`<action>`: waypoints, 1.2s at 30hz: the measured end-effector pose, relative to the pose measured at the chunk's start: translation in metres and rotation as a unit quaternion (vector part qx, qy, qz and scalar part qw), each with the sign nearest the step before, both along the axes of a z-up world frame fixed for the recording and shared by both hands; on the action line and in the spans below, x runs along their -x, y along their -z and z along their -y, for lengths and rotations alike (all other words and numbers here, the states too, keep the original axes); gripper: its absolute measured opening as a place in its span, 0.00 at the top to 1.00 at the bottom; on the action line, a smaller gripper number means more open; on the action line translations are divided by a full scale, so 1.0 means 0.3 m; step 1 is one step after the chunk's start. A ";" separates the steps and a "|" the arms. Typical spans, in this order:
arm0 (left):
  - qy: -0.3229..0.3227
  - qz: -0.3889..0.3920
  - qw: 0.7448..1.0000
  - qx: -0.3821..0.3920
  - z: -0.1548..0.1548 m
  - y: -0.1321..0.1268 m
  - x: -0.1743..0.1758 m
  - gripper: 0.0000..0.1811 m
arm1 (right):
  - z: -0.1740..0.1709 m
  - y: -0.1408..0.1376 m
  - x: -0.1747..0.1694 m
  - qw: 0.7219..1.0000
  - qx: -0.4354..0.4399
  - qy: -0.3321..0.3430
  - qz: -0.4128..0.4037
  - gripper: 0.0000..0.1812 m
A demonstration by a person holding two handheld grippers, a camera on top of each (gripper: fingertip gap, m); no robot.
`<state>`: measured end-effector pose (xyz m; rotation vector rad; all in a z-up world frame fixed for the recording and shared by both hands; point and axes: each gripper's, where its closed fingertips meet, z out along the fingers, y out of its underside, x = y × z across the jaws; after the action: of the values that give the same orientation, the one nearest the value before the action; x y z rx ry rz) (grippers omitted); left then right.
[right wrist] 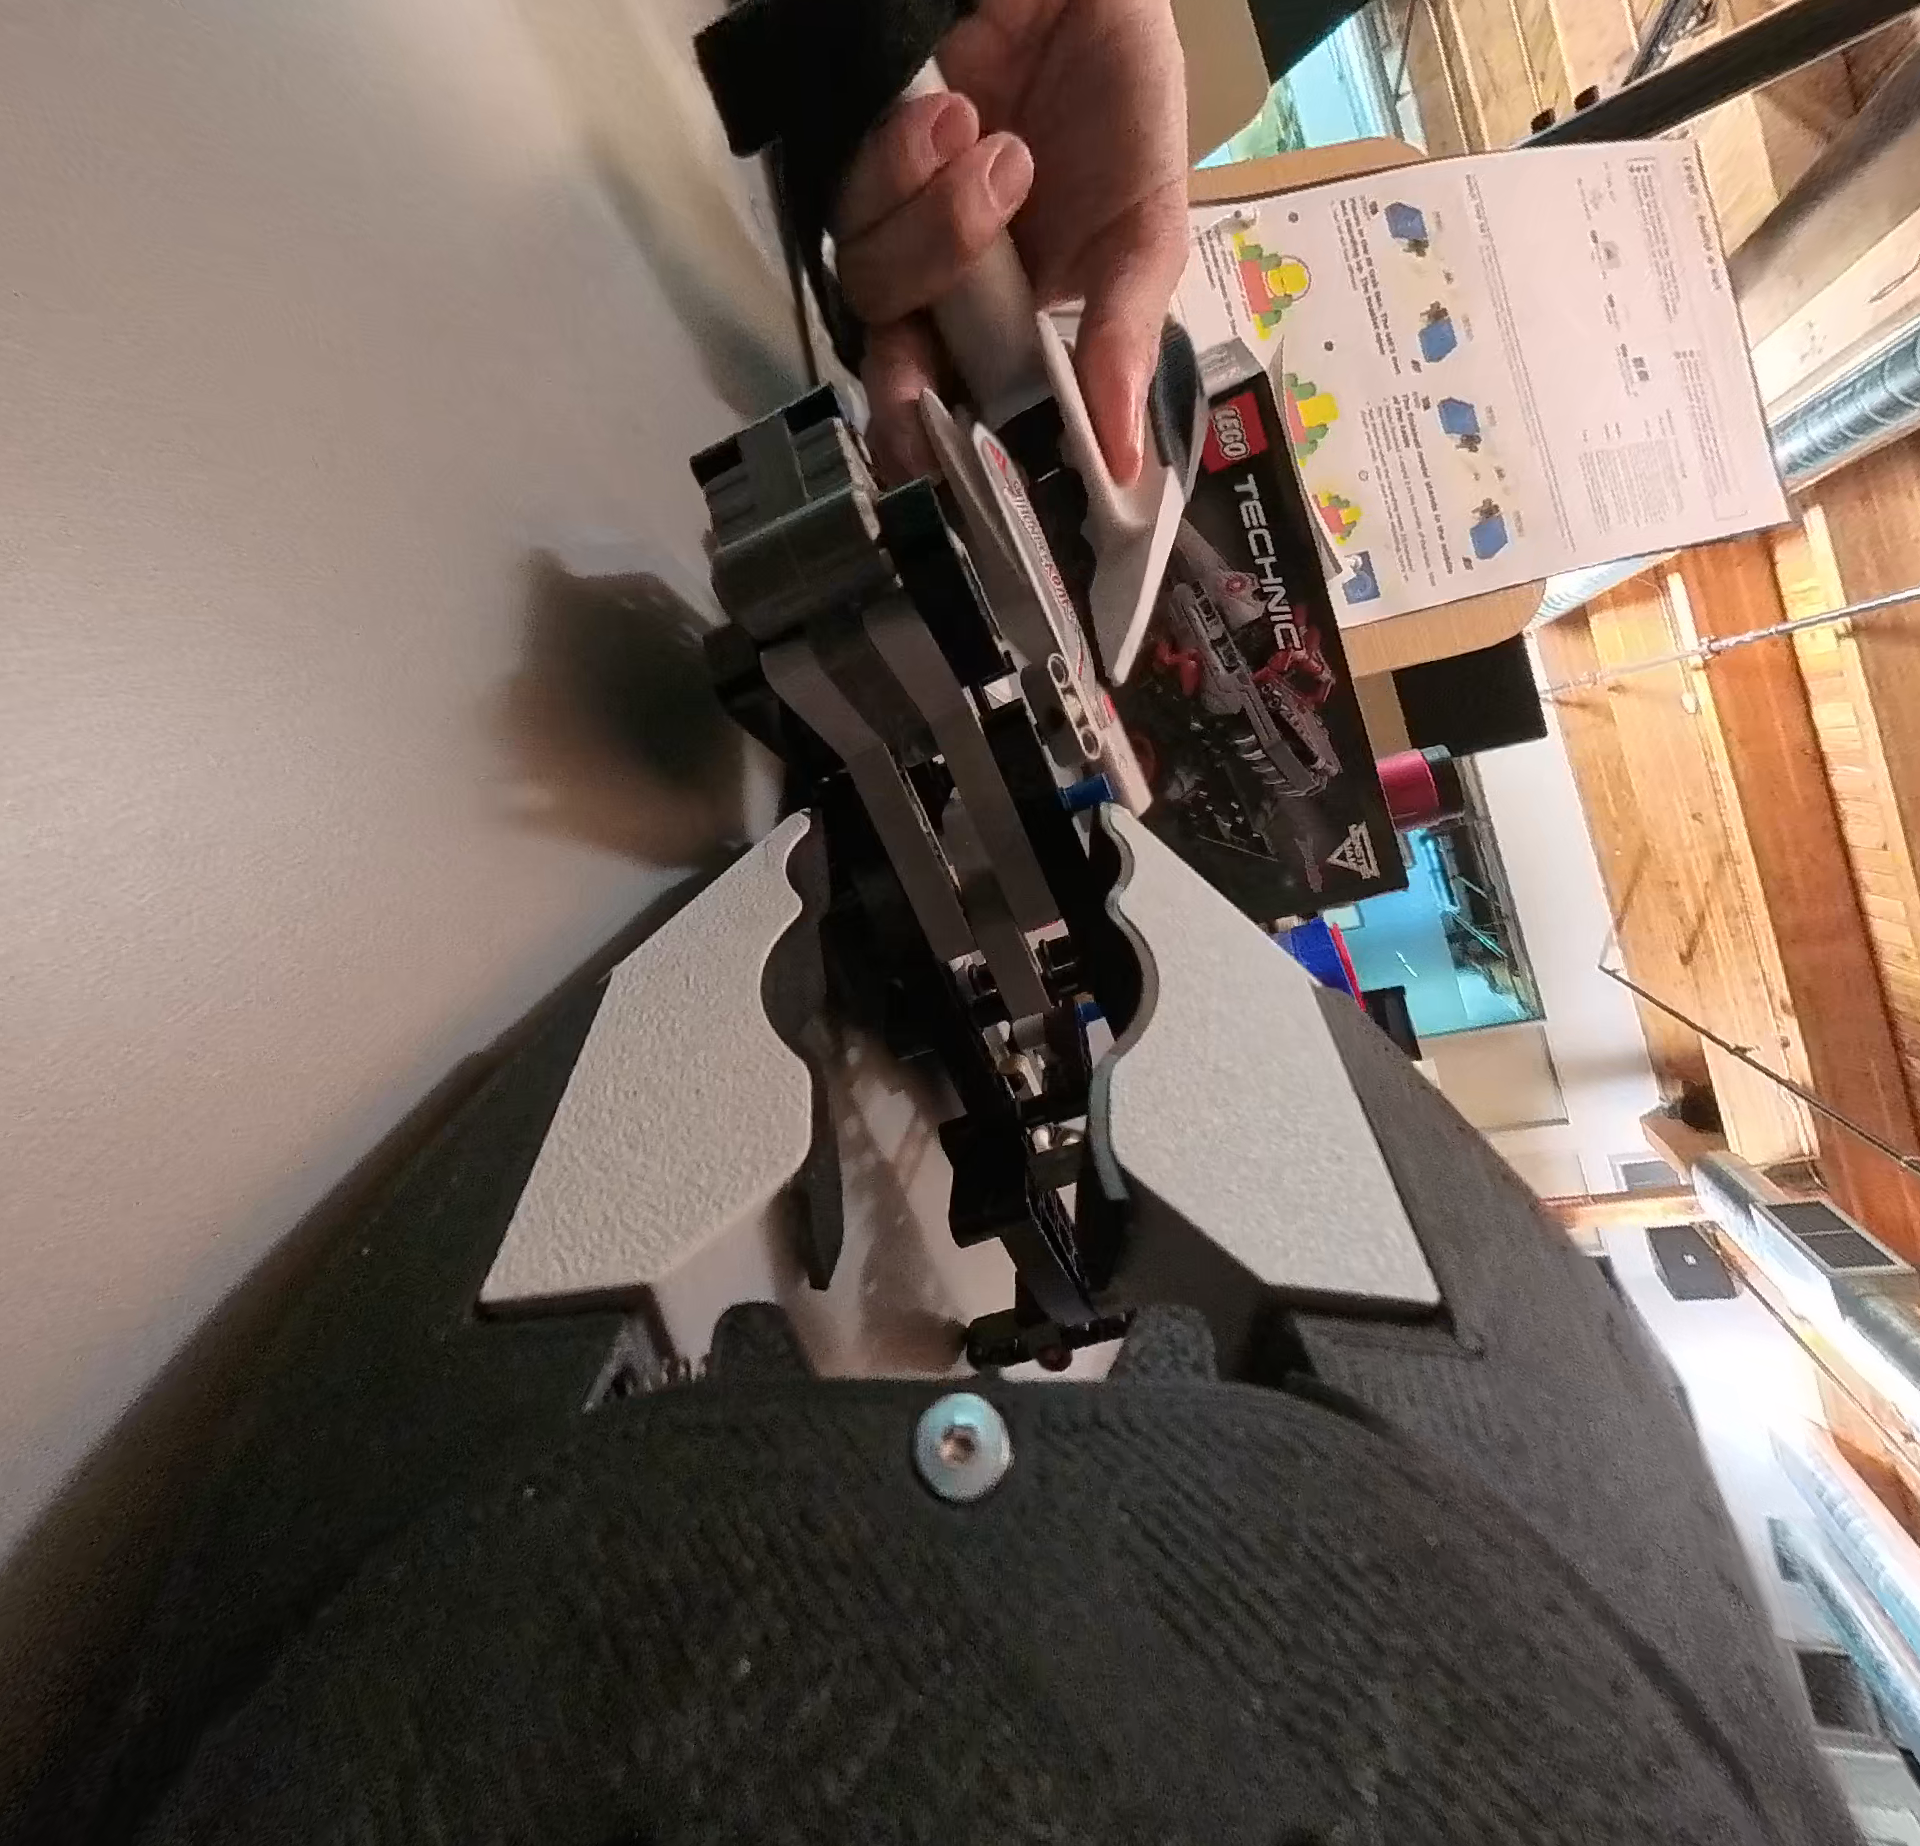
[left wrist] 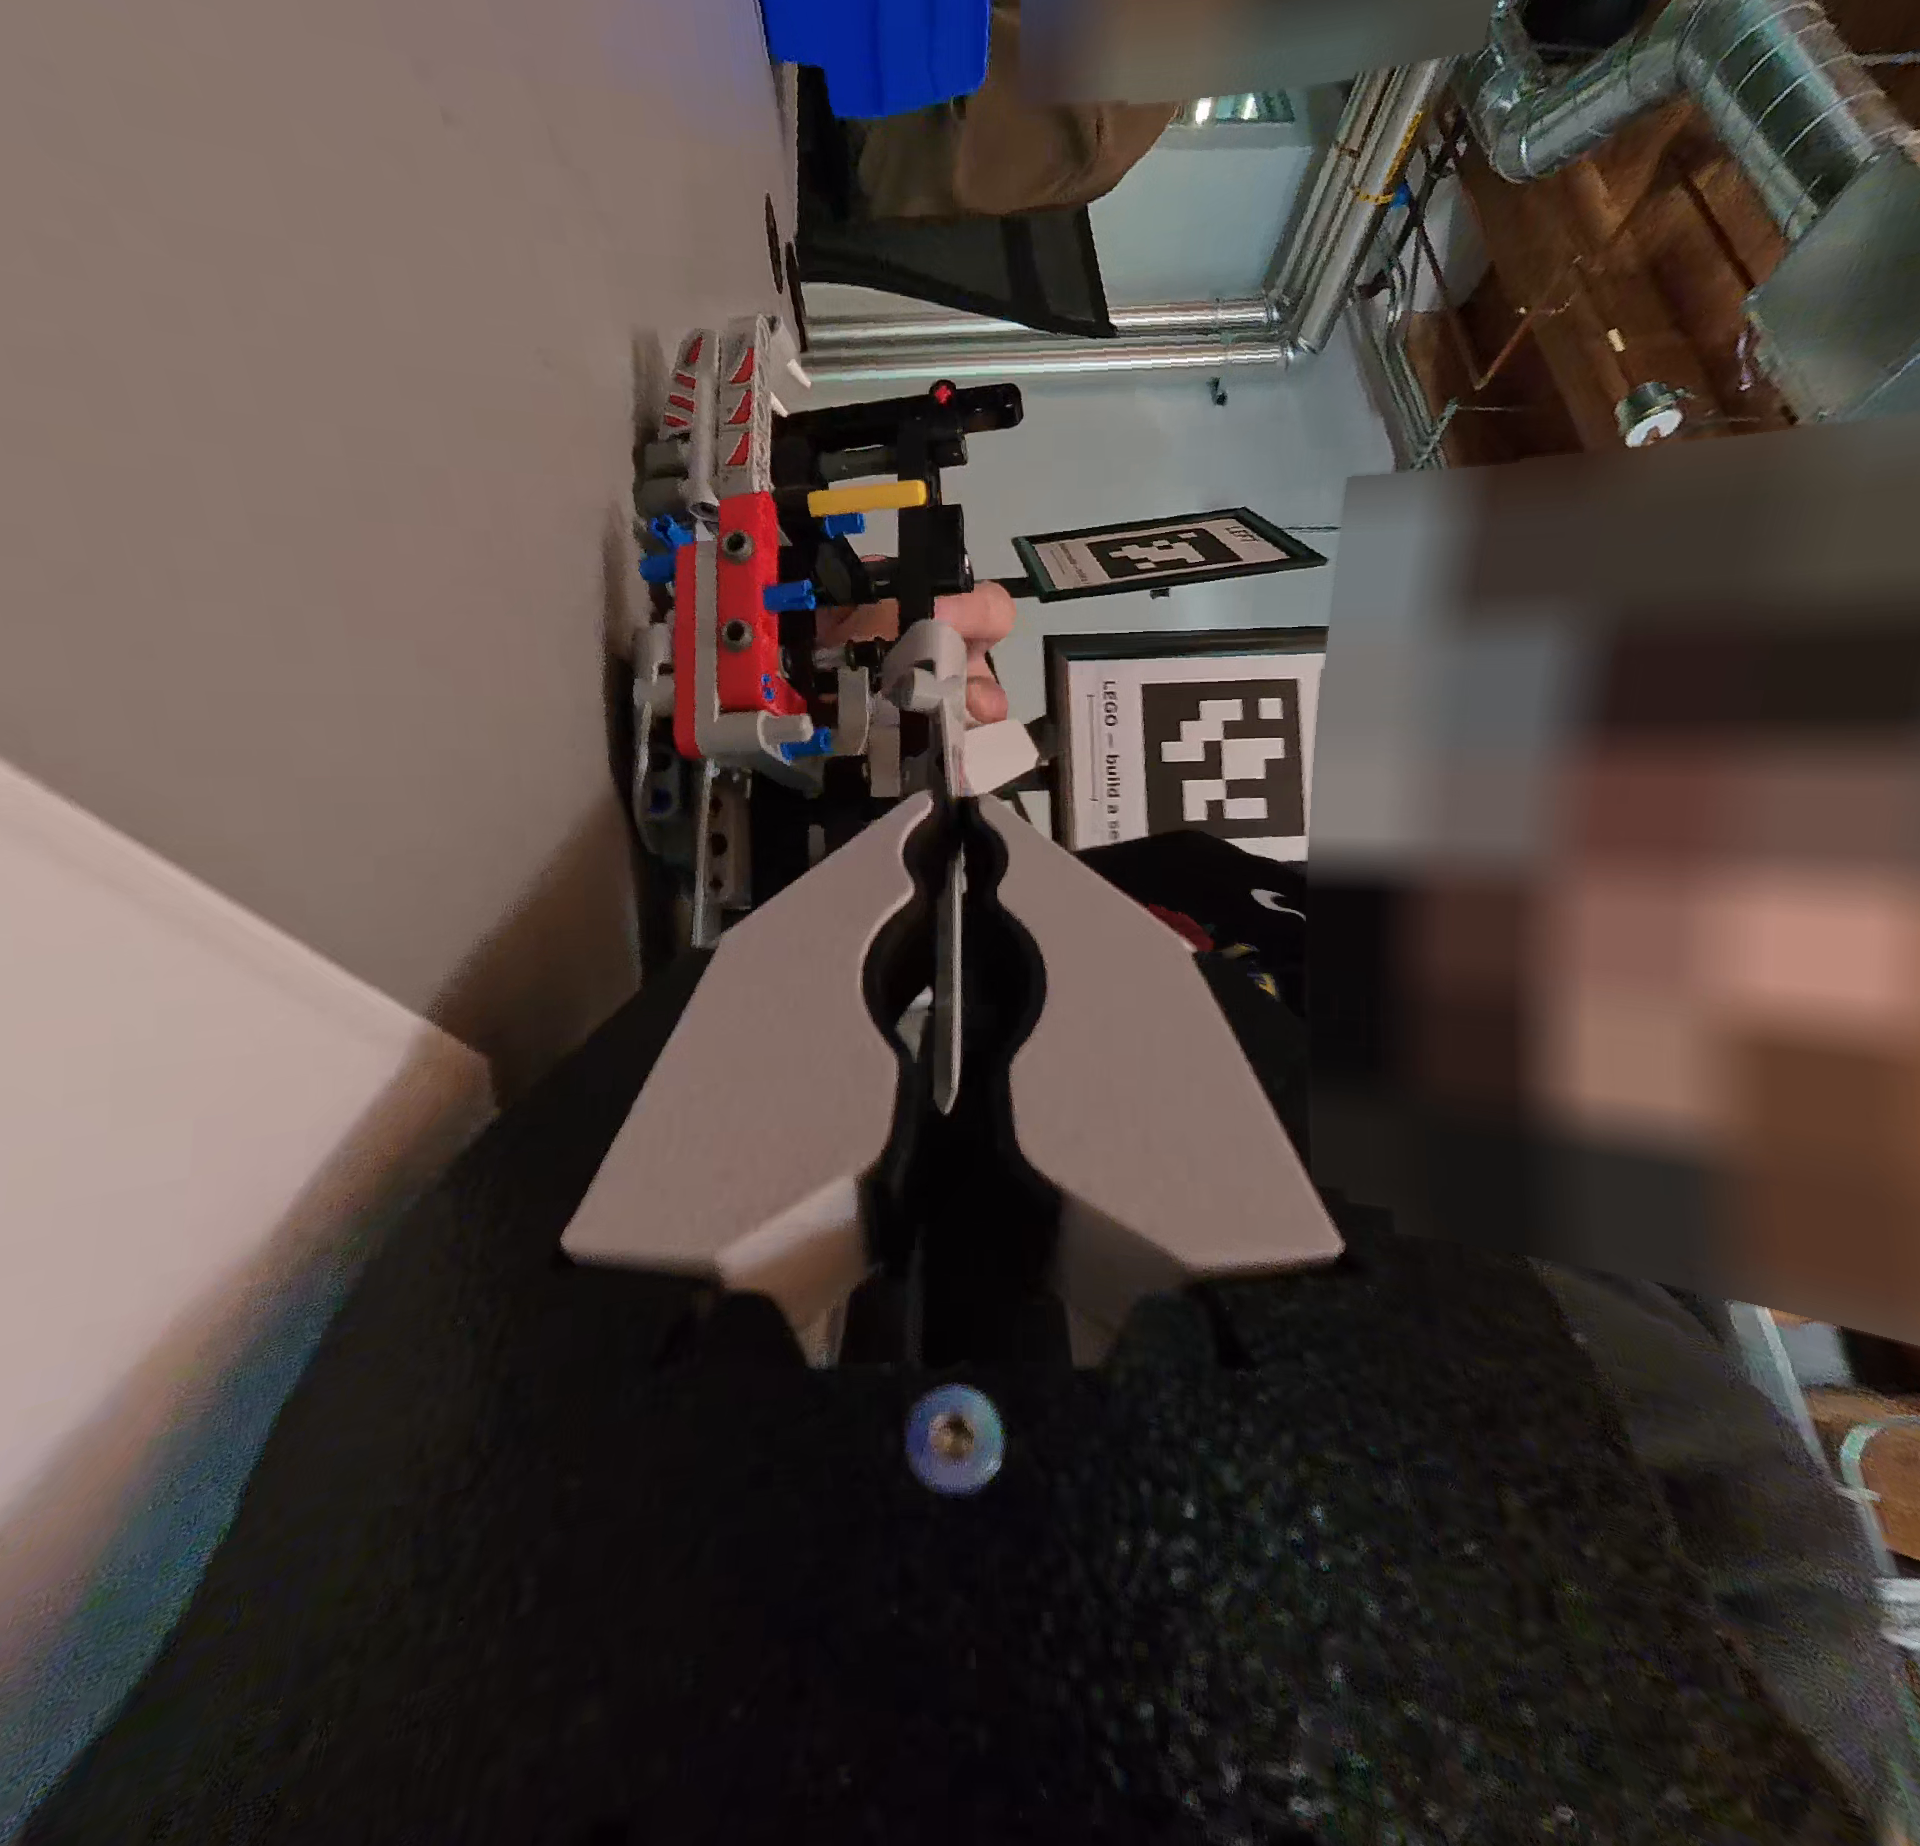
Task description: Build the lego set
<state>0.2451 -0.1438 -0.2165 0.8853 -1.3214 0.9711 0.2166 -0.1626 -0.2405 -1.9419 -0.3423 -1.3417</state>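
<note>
The left tongs [left wrist: 951, 830] are clenched on a thin light-grey plastic lego piece [left wrist: 943, 861], a flat blade-like part with a small connector head at its far end. It stands edge-on between the two pale tong faces at the frame's centre, its head just beside the half-built red, grey and black lego model [left wrist: 748, 612] in the upper middle of the left wrist view. That model lies against the pale worktop [left wrist: 312, 342], which fills the upper left of the frame.

In the right wrist view the right tongs [right wrist: 956, 840] are closed around the model's dark grey and black beams [right wrist: 935, 820], which run from frame centre toward the upper middle. A bare hand [right wrist: 1039, 186] holds the other tool at the top, with its pale fingers reaching the model's white panel [right wrist: 1039, 591]. A dark lego box [right wrist: 1268, 674] and a printed instruction sheet [right wrist: 1507, 362] stand at the right.

The grey piece looks light, stiff and smooth, so it could probably swivel or slip in a narrow pinch; gripping it by its flat sides close to the head seems best. The model likely weighs little, yet its press-fit joints and protruding blue pins [left wrist: 790, 596] may pop loose under side load. Its solid beam core looks the safer hold, not the thin panels.
</note>
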 end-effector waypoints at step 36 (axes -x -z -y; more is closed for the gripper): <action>-0.086 0.057 0.985 0.140 -0.048 -0.124 0.037 1.00 | -0.102 -0.172 -0.059 0.923 -0.126 0.200 -0.303 0.88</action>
<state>0.2339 -0.1295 -0.1794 0.7444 -1.1808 1.3246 0.2342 -0.1319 -0.1888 -2.1461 0.5277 -0.8826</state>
